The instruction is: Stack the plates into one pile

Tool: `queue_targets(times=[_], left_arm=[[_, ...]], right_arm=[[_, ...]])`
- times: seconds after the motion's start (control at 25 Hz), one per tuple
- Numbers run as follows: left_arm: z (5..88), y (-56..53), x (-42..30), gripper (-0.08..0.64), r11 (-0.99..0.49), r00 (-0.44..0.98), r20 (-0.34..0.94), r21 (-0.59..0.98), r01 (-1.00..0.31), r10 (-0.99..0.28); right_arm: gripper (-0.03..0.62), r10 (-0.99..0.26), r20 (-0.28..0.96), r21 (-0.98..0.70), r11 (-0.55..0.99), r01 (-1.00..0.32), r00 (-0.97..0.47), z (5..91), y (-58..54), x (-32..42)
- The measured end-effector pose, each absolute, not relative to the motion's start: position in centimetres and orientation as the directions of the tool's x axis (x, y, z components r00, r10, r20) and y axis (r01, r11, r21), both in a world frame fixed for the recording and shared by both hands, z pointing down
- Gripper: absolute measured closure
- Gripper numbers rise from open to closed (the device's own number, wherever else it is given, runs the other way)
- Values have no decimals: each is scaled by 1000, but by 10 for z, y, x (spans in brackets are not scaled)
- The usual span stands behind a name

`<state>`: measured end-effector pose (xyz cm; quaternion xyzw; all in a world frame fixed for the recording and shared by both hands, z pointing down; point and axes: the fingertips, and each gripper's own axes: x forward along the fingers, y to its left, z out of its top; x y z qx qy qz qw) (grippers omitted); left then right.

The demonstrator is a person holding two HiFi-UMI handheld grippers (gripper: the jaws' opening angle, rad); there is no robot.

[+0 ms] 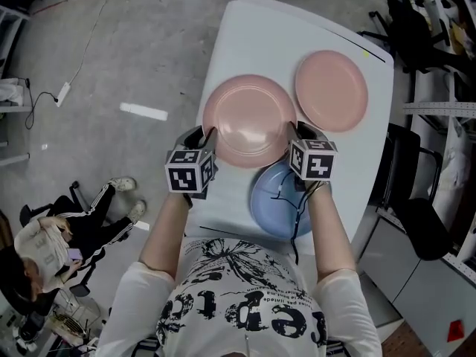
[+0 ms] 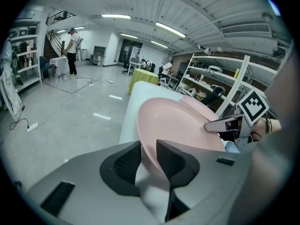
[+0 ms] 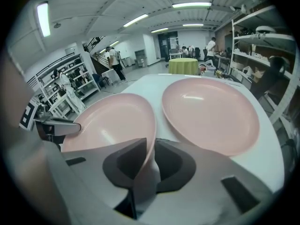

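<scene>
Pink rim fills the narrow gap in each tool. The left tool [image 2: 147, 161] has its jaws drawn in on the left edge of the near pink plate [image 1: 249, 121], and the right tool [image 3: 151, 161] pinches the opposite edge, pads seemingly pressing on both sides. Gripping at two opposed points probably keeps so wide and shallow a dish level and stops it swinging. The plate sits mid-tabletop [image 1: 245, 36], its near edge overlapping the blue plate [image 1: 275, 203] closest to the person. The far pink plate [image 1: 331, 90] lies just beside it to the right, likely a base for the pile. Whether the held plate has left the surface I cannot tell.
</scene>
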<state>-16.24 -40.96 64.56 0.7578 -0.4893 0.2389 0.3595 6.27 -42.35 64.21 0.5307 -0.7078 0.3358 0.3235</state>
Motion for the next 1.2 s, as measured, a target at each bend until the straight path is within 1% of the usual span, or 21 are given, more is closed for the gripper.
queue_targets(times=[0.24,0.44,0.64,1.0,1.2], left_arm=[[636,-407,-163,474,-213,406,702,350,-912,-585],[604,-396,-163,479,-213,388,667,331,-919,-636],[571,-372,-152,482,-226,382,634,315,-922,-672],[546,-319,-109,482,-279,409,622,301,-912,-668],[543,-294,-85,483,-305,430,631,303,-903,-645]], right_arm=[[535,-577,785,-140,189,-972,-225,631,-418,64],[535,-617,745,-152,211,-965,-253,602,-409,64],[538,-637,723,-179,202,-963,-268,576,-382,75],[535,-663,707,-179,171,-969,-247,554,-317,118],[526,-655,711,-176,186,-967,-256,552,-283,141]])
